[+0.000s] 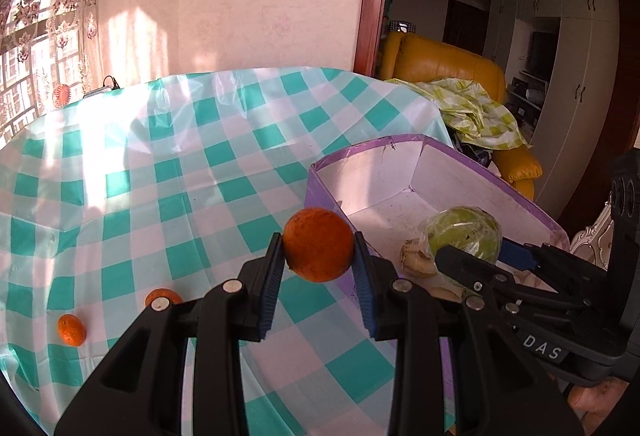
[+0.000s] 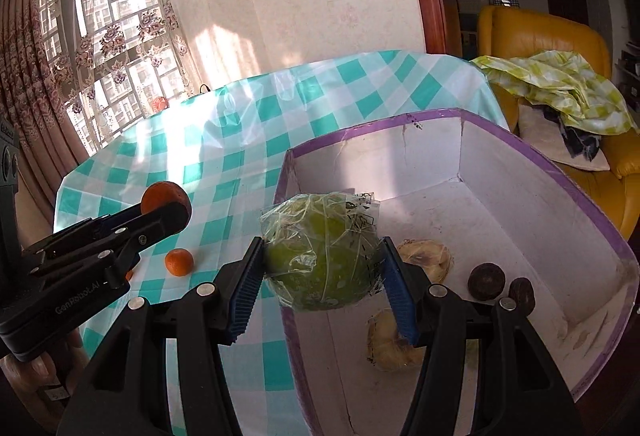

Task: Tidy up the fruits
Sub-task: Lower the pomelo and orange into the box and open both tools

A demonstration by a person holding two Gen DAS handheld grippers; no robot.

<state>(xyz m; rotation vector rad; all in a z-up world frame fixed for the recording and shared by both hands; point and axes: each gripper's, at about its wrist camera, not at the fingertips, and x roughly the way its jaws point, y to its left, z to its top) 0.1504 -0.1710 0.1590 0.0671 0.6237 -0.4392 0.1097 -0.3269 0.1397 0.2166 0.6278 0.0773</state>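
Observation:
My left gripper (image 1: 319,260) is shut on an orange (image 1: 319,250), held above the table just left of the purple-rimmed white box (image 1: 472,164). My right gripper (image 2: 323,268) is shut on a green fruit wrapped in clear plastic (image 2: 320,256), held over the box's near-left rim (image 2: 280,172). The wrapped fruit also shows in the left wrist view (image 1: 464,232), and the held orange in the right wrist view (image 2: 164,196). Two small oranges (image 1: 71,330) (image 1: 162,296) lie on the checked tablecloth at the left; one shows in the right wrist view (image 2: 179,262).
Inside the box lie two pale wrapped items (image 2: 426,256) (image 2: 390,342) and two dark round fruits (image 2: 486,280) (image 2: 522,294). A yellow sofa (image 2: 552,36) with a green checked cloth (image 2: 560,84) stands behind the table on the right. A curtained window (image 2: 100,36) is at the left.

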